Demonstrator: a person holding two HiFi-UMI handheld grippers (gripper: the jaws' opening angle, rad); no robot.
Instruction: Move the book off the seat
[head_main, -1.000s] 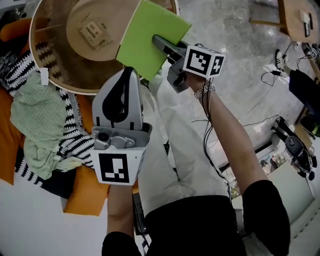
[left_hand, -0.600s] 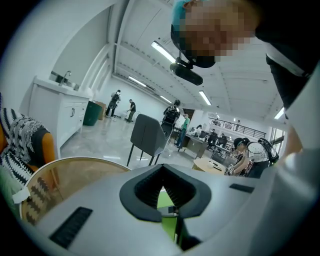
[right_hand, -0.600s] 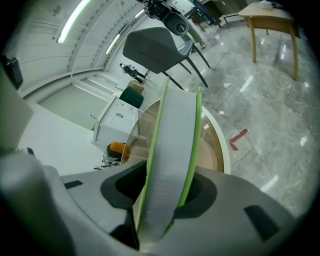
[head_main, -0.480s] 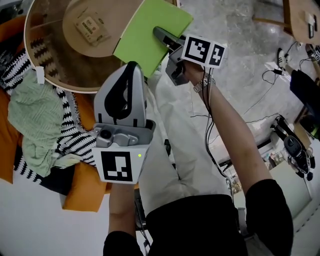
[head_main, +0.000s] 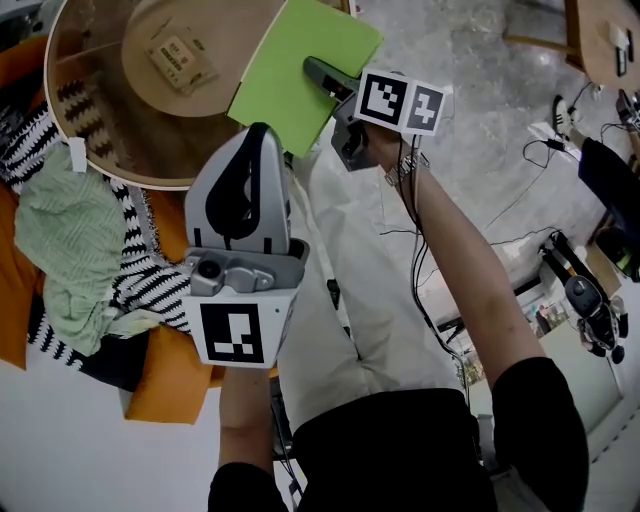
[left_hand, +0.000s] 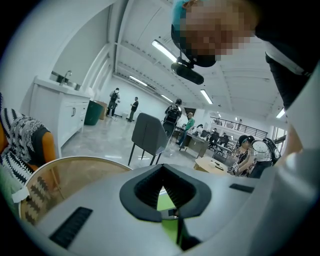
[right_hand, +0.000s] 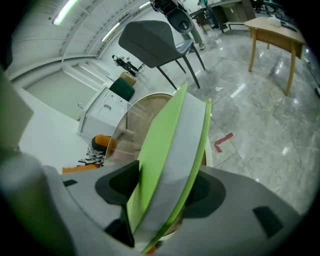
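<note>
Gleaming round glass table (head_main: 110, 172), slim lime-green book (head_main: 300, 70)

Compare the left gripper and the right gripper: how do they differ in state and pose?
The left gripper has its jaws together, empty; the right gripper has the green book between its jaws, which have just been opening. The left gripper is held nearer the person; the right gripper reaches out to the edge of the round table. Each carries a cube with square markers.
</note>
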